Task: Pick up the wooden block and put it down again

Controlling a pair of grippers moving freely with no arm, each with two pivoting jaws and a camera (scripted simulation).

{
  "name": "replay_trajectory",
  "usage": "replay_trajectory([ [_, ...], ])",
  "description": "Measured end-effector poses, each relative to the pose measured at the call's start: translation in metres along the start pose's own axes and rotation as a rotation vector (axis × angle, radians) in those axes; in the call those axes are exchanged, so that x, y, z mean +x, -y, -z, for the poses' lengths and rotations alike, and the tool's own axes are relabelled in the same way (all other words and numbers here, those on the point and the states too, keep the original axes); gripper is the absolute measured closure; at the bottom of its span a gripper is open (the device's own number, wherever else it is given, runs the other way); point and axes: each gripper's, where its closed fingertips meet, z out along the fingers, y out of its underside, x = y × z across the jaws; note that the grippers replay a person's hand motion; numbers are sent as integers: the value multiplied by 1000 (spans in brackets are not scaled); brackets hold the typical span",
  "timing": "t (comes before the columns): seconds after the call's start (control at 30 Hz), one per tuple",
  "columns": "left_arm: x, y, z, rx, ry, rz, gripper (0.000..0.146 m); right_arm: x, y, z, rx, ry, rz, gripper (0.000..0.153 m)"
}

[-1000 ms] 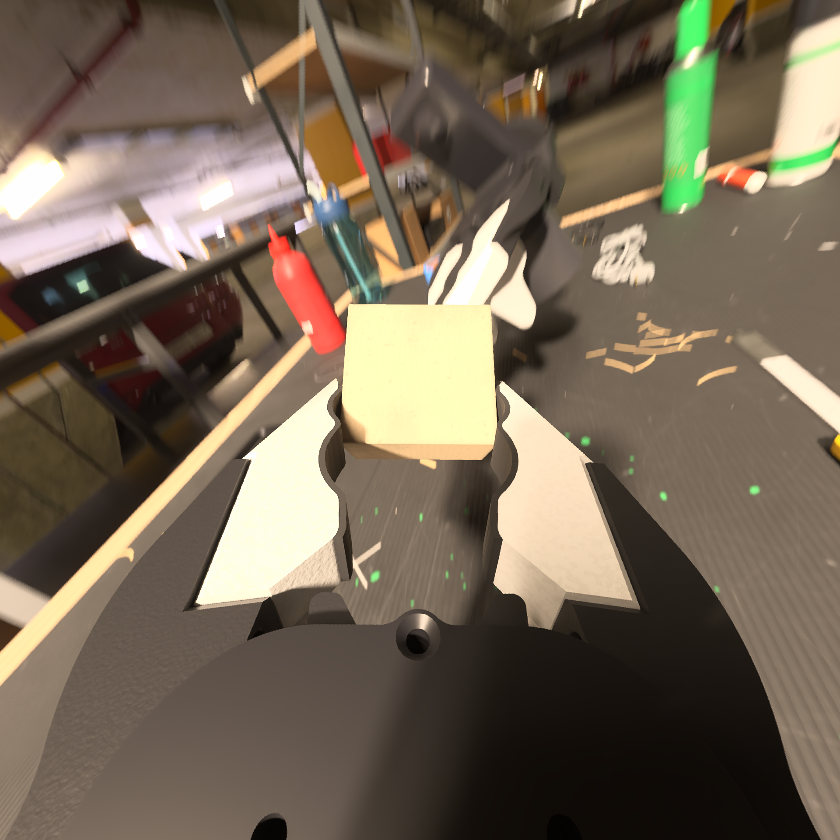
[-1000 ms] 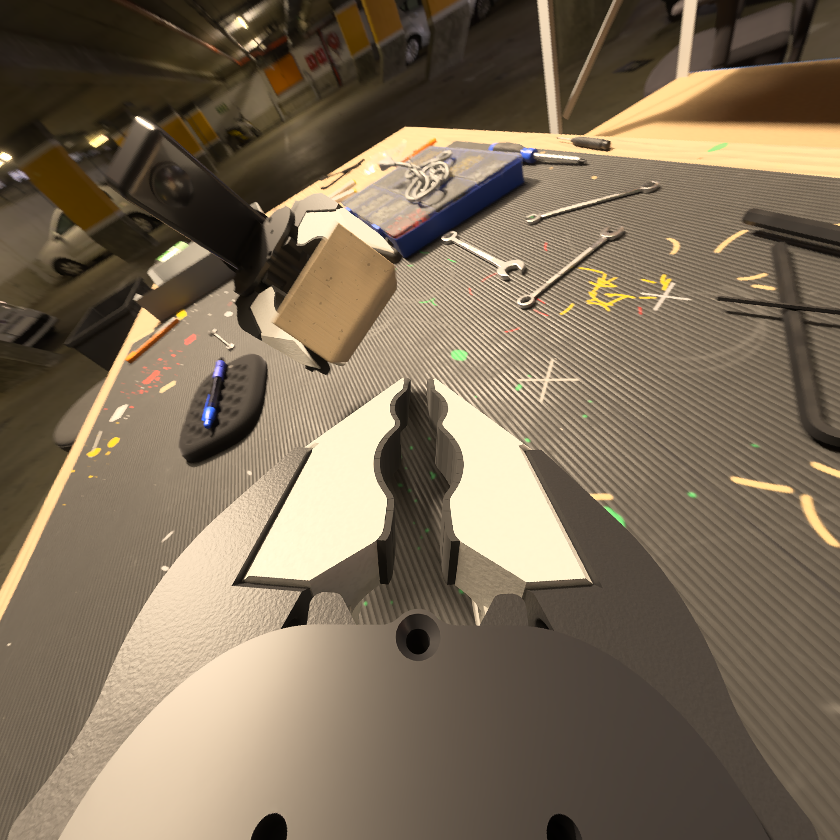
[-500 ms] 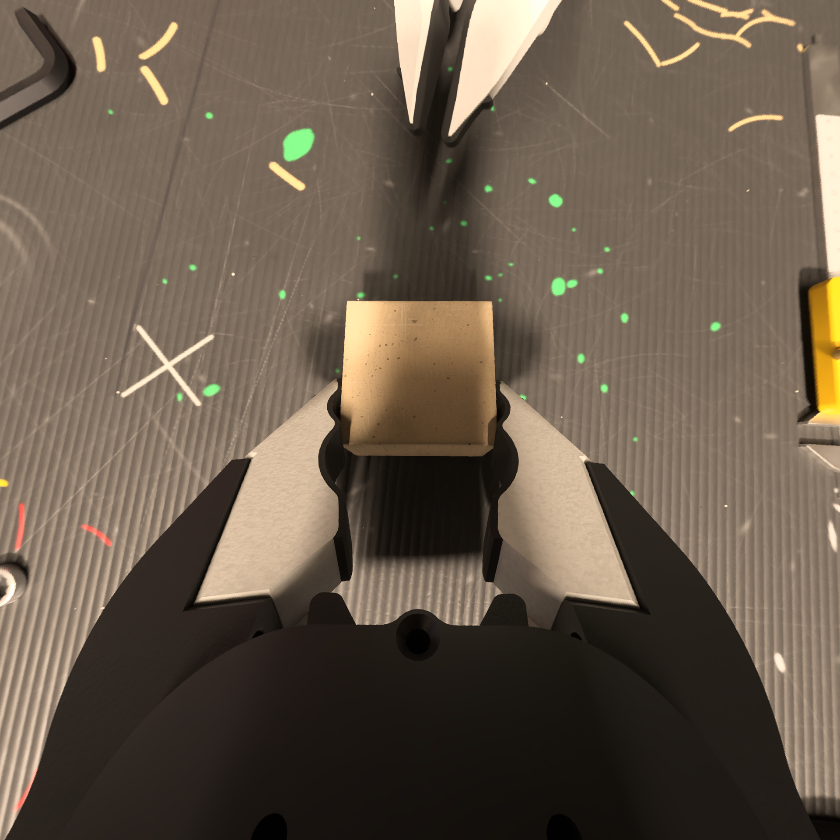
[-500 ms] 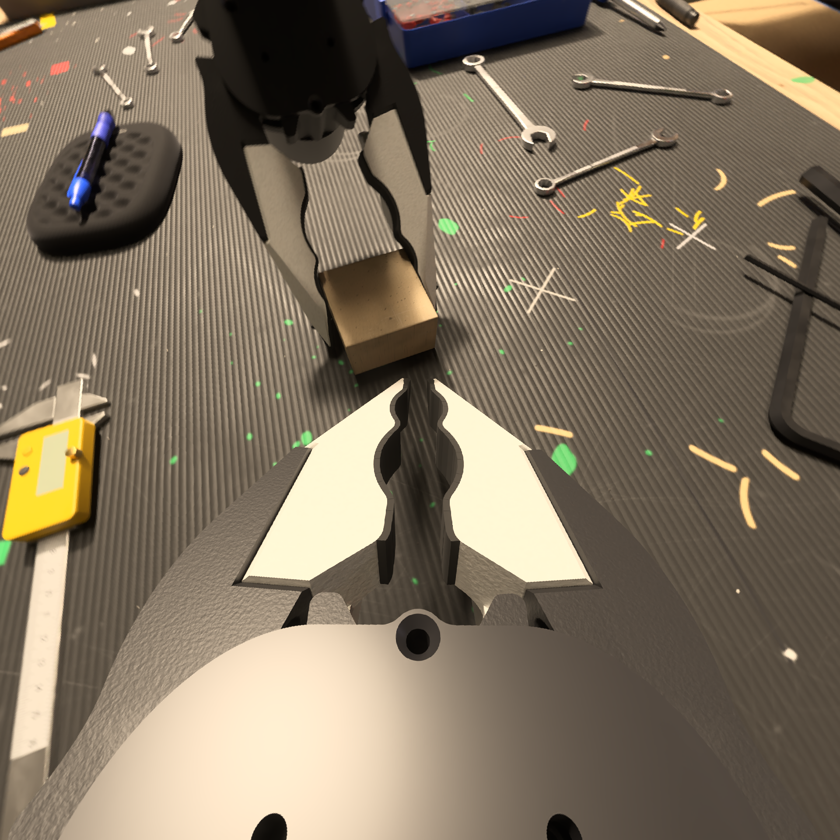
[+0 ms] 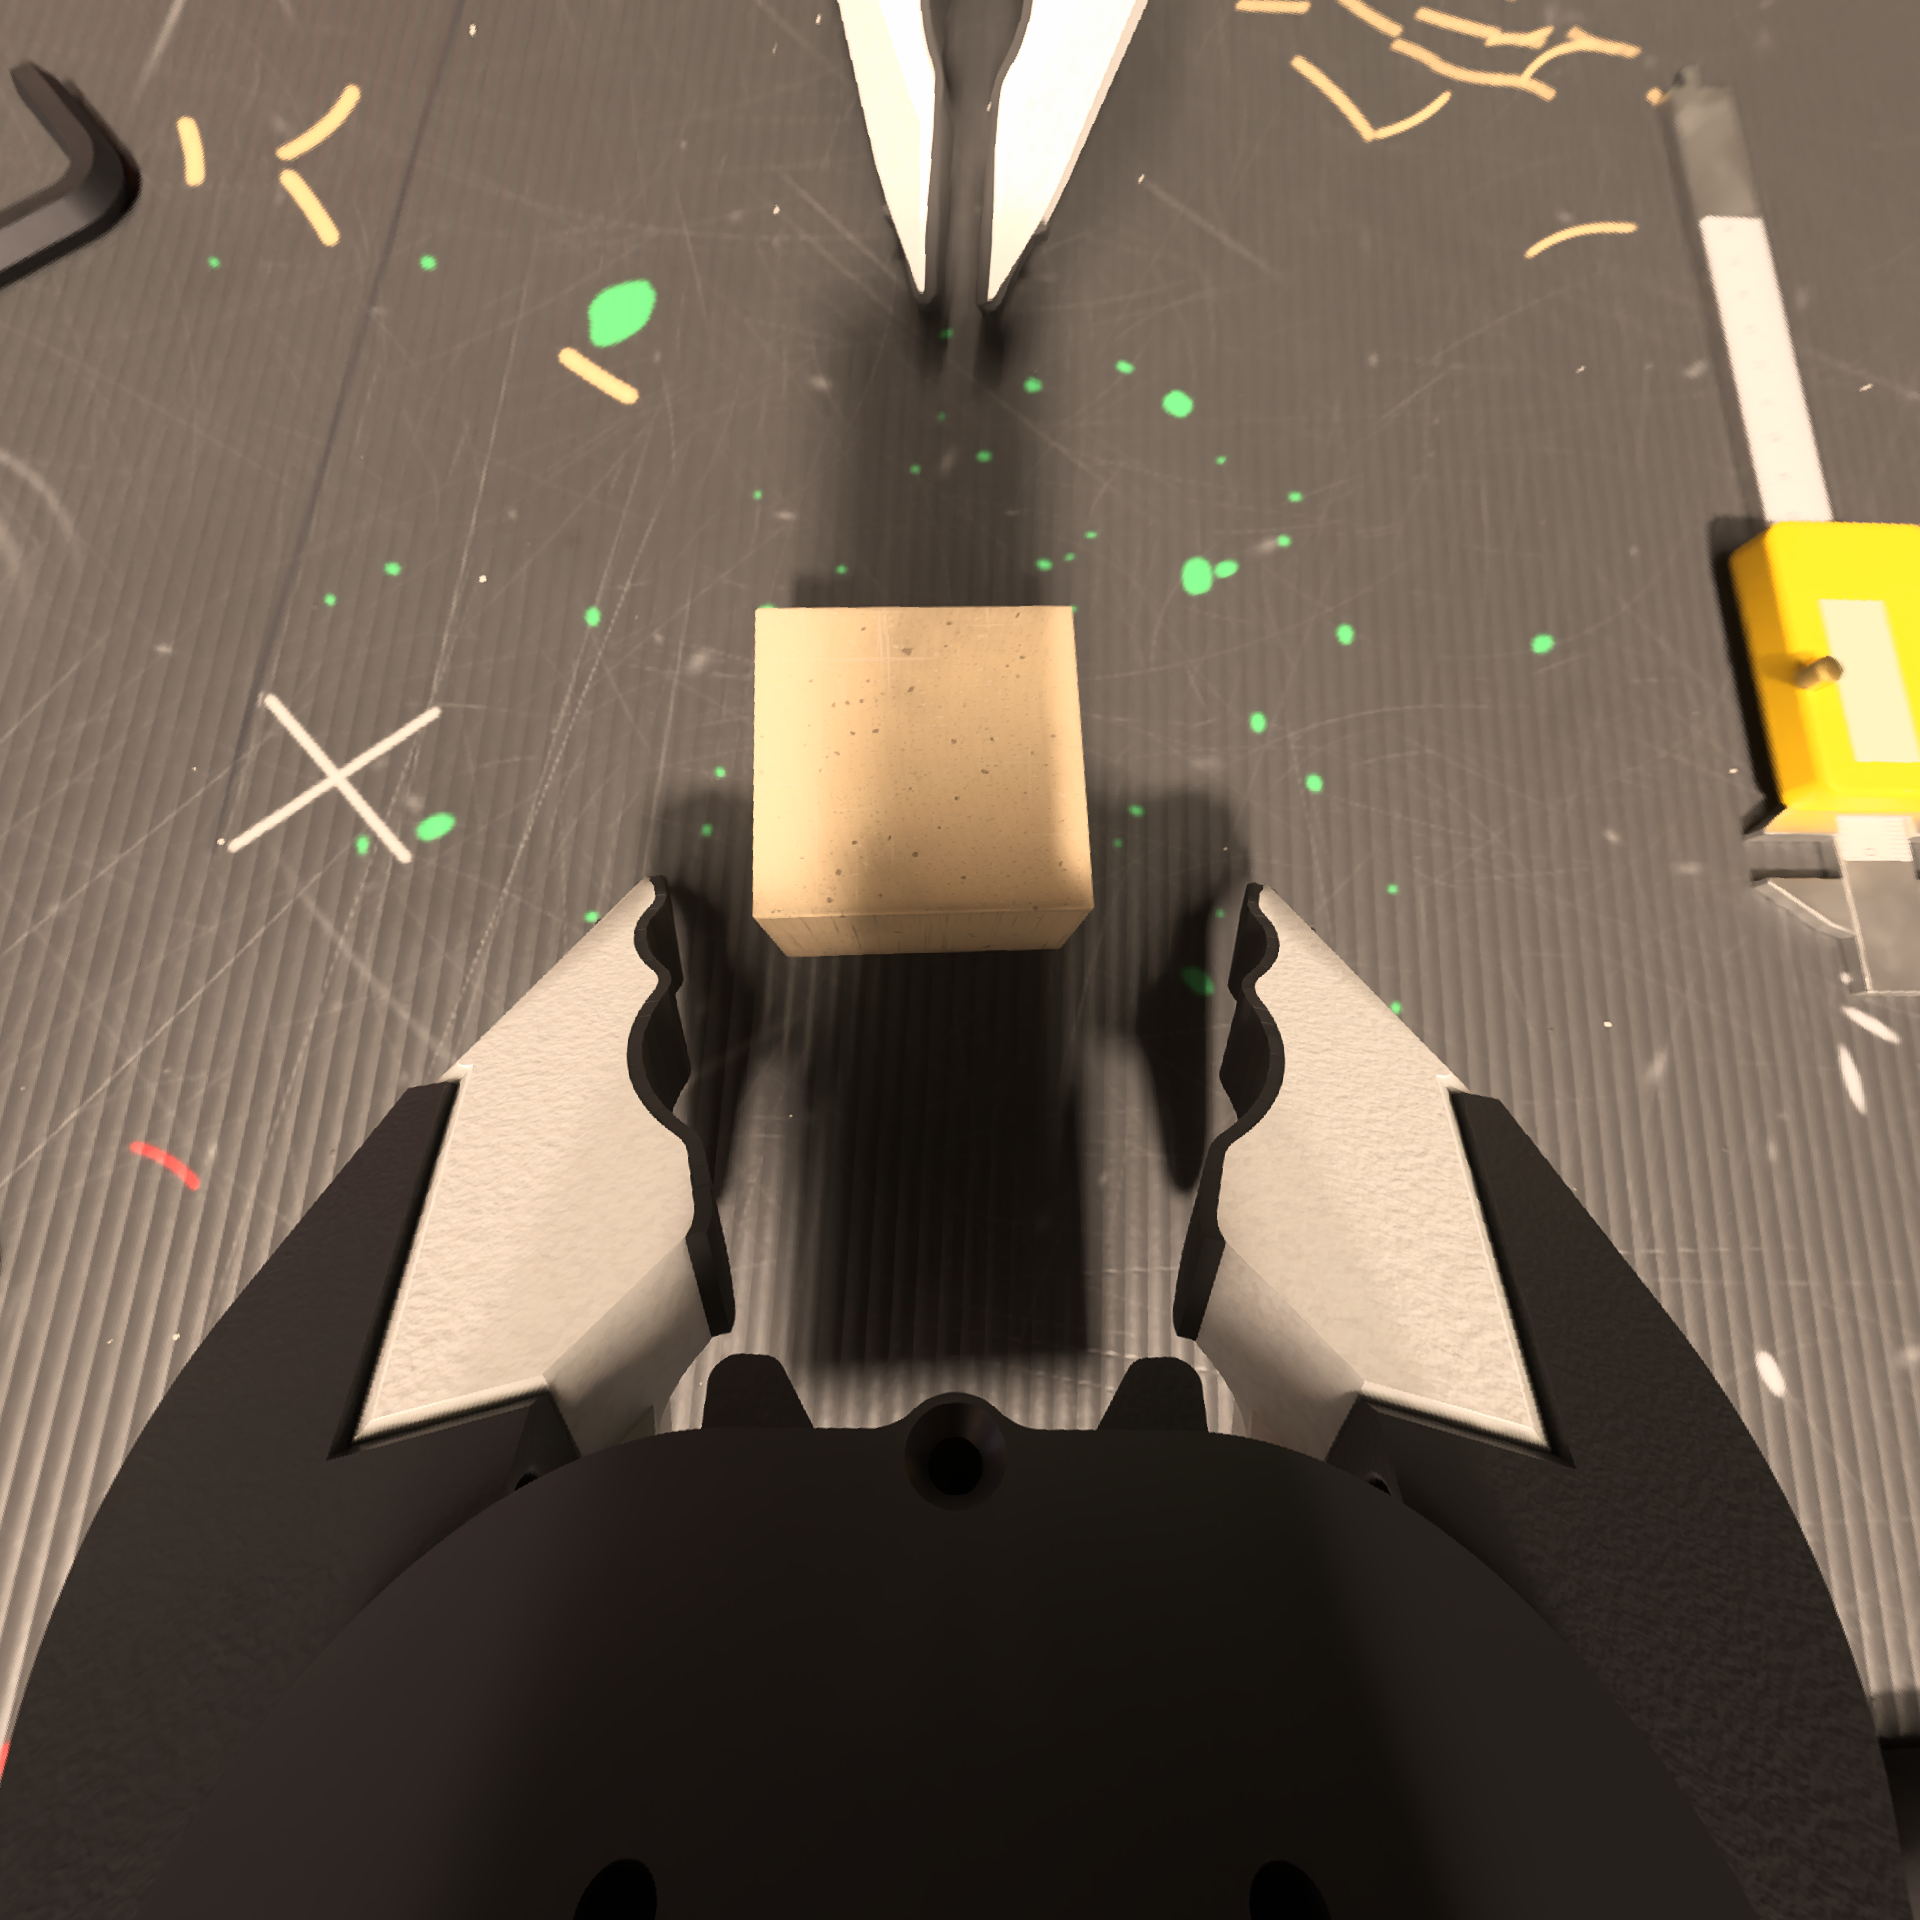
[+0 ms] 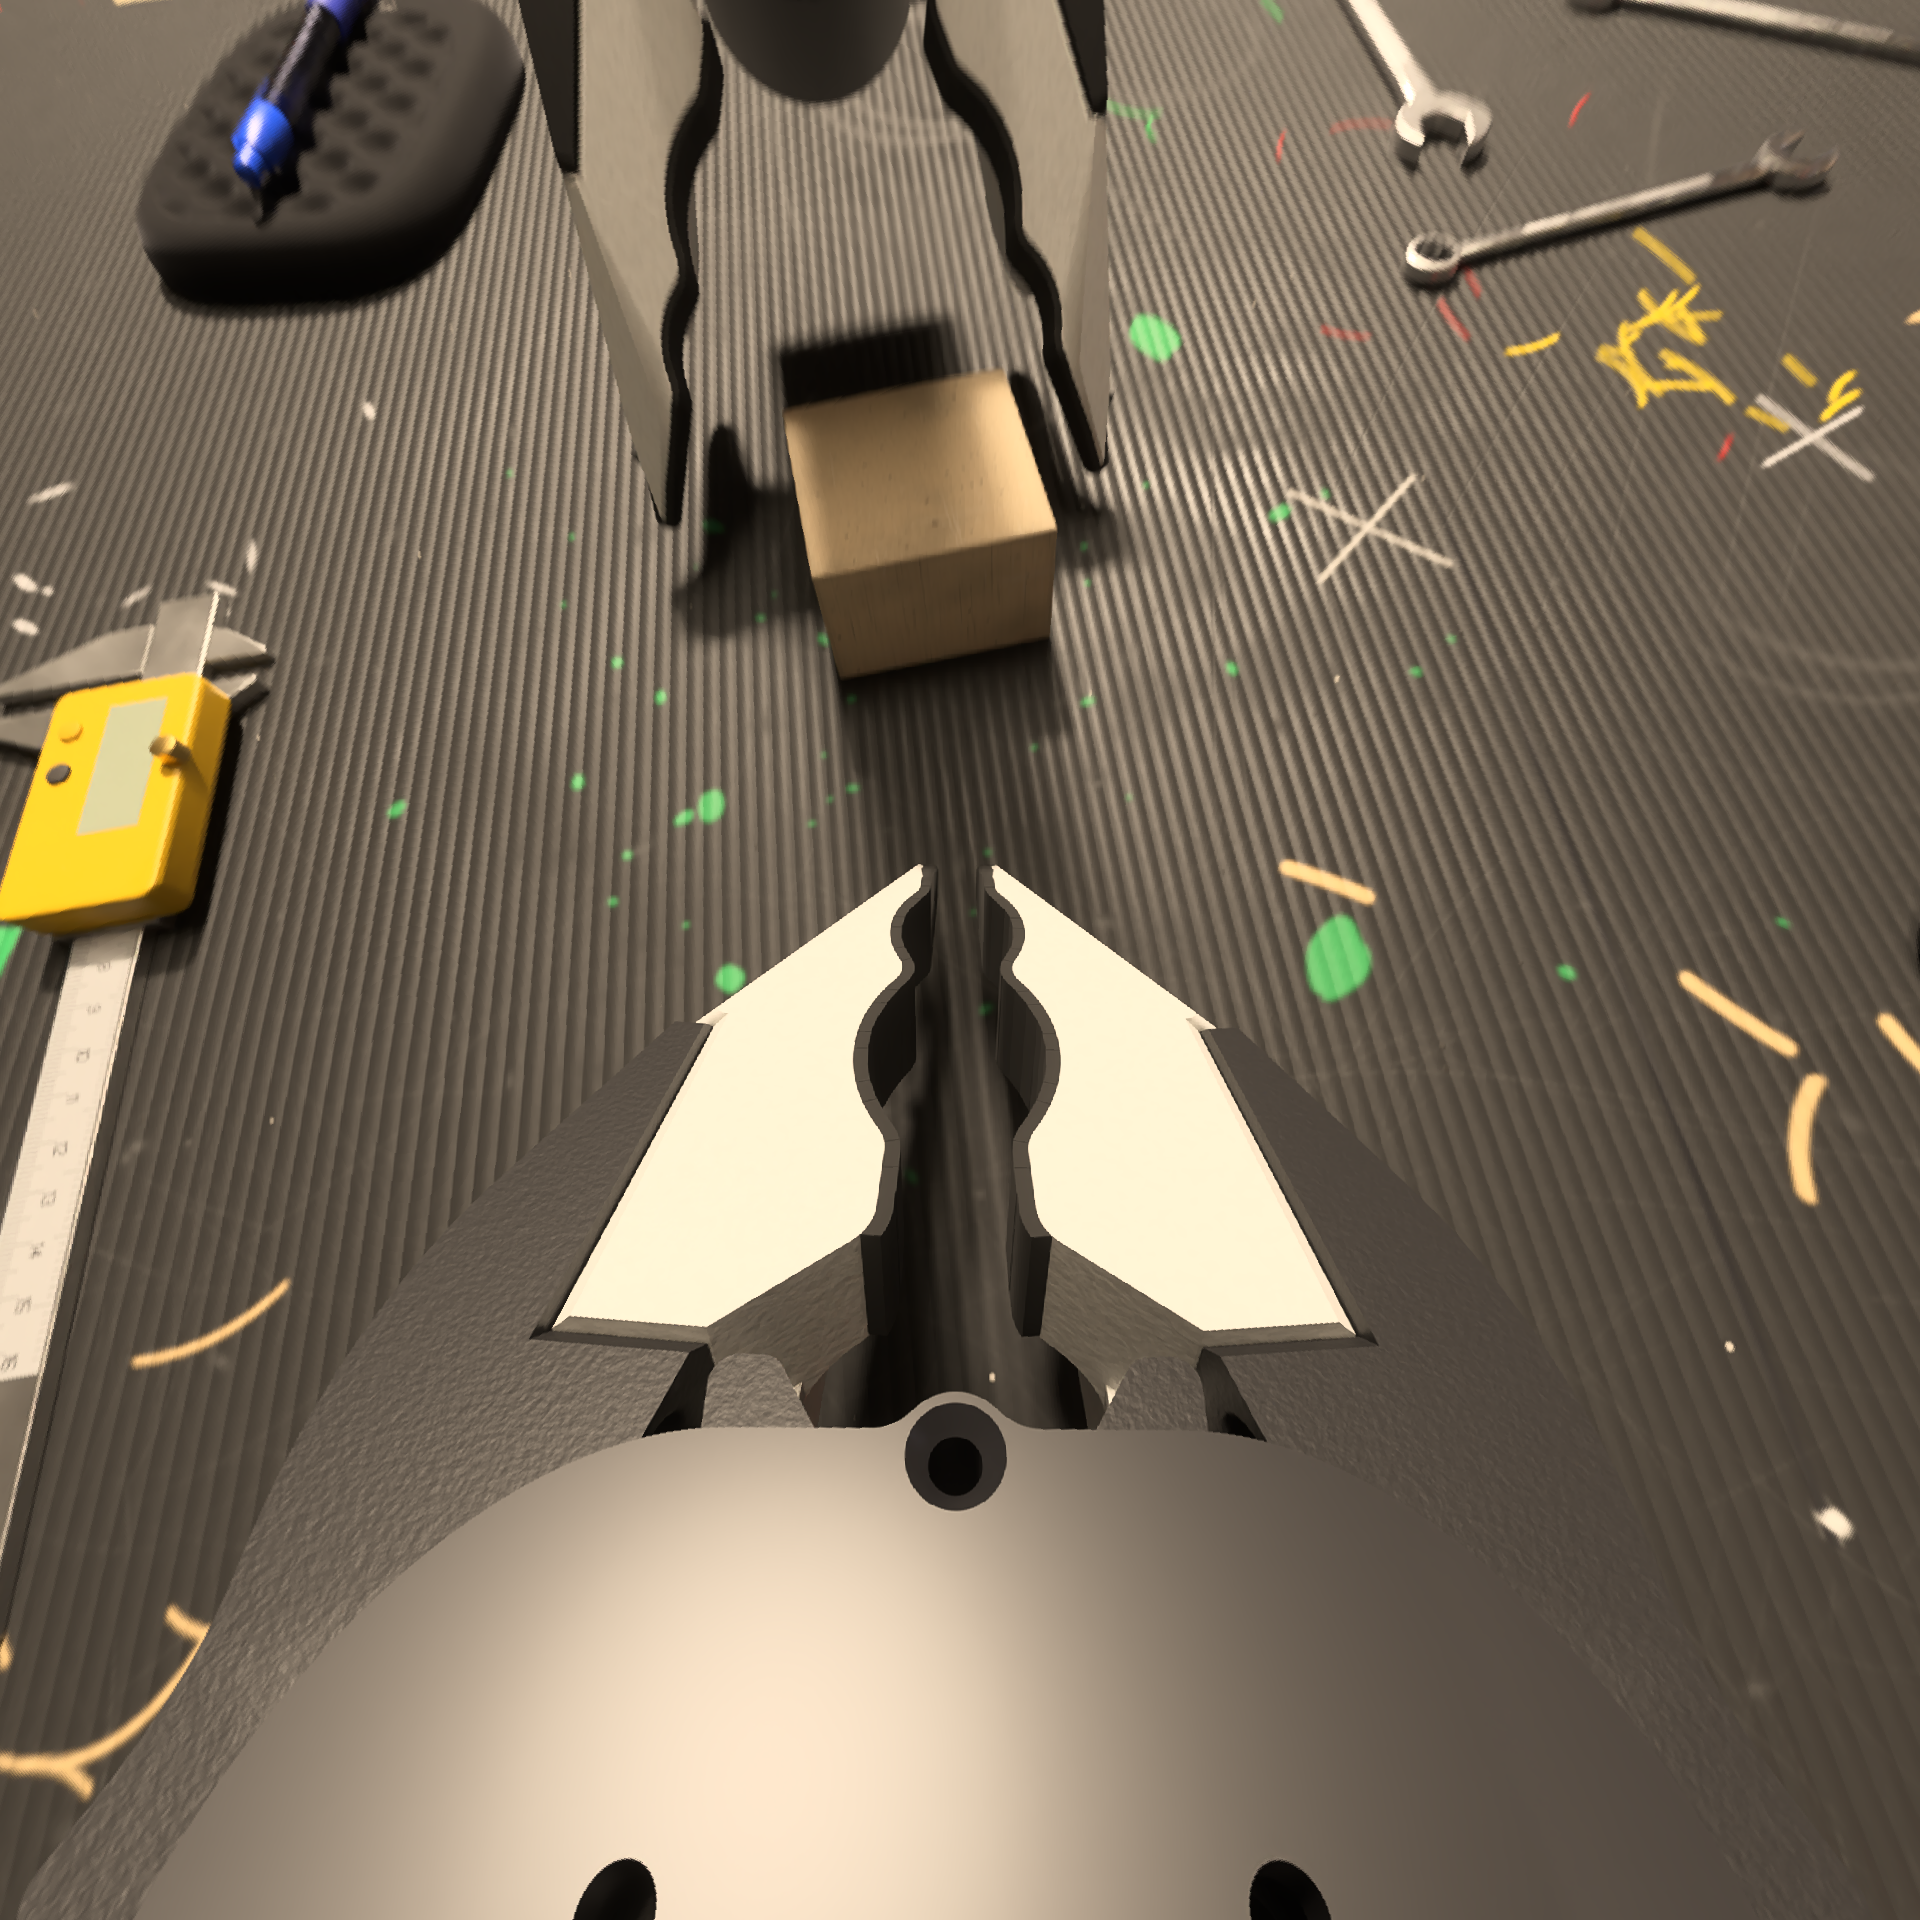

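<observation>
The wooden block (image 5: 920, 774) is a pale tan cube that rests on the dark ribbed mat. It also shows in the right wrist view (image 6: 920, 514). My left gripper (image 5: 956, 899) is open and empty, with its fingertips just short of the block and apart from it. In the right wrist view it (image 6: 883, 488) stands over the block with a finger on each side, not touching. My right gripper (image 6: 956, 873) is shut and empty, pointing at the block from the opposite side. Its tips (image 5: 961, 296) show at the top of the left wrist view.
A yellow digital caliper (image 5: 1829, 675) lies at the right of the left wrist view and at the left of the right wrist view (image 6: 114, 800). A black pad with a blue pen (image 6: 332, 156), two wrenches (image 6: 1610, 208) and a black hex key (image 5: 62, 197) lie farther off.
My left gripper has opened and let go of the block, which now rests on the mat. The gripper has drawn back a little. The right gripper stays shut.
</observation>
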Motion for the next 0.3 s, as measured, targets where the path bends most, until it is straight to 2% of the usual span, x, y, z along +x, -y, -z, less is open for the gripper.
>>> replay_trajectory([
  [0.23, -1, 3, 2, 36, -10, -22, 40, 0, -17, 1, -132, -4, 39, 144],
  [0.3, -2, 3, 1, 30, -8, -46, 40, 1, -19, 4, -176, -23, 40, 132],
])
